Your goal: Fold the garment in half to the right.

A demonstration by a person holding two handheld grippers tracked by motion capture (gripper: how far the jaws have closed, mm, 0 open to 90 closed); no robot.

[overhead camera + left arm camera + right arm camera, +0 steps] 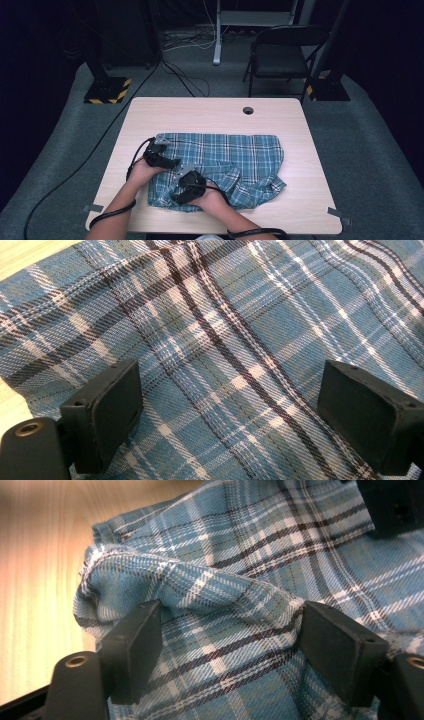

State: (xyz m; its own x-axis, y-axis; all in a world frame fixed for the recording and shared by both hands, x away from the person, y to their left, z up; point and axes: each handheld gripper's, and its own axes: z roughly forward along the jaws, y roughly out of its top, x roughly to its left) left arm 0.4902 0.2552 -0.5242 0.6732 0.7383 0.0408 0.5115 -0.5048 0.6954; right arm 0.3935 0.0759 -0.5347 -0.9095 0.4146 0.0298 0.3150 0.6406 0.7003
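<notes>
The left tongs (230, 415) stand wide apart, released, with flat blue plaid cloth showing between the 2 black jaws and nothing pinched. From above, the left tongs (161, 159) sit over the left part of the plaid shirt (225, 160), near its left edge. The right tongs (227, 645) are also spread wide and released; a raised fold of the shirt (240, 605) bulges up between the 2 jaws, which flank it without closing on it. In the high view the right tongs (189, 186) lie just beside the left ones, over the shirt's near-left part. The shirt is spread across the middle of the light wooden tabletop (165, 112), its near-right corner rumpled. A round hole (248, 110) marks the tabletop's far edge. Beyond it, on grey floor, stand a black folding chair (282, 55) and a stand base with yellow-black stripes (107, 91).
</notes>
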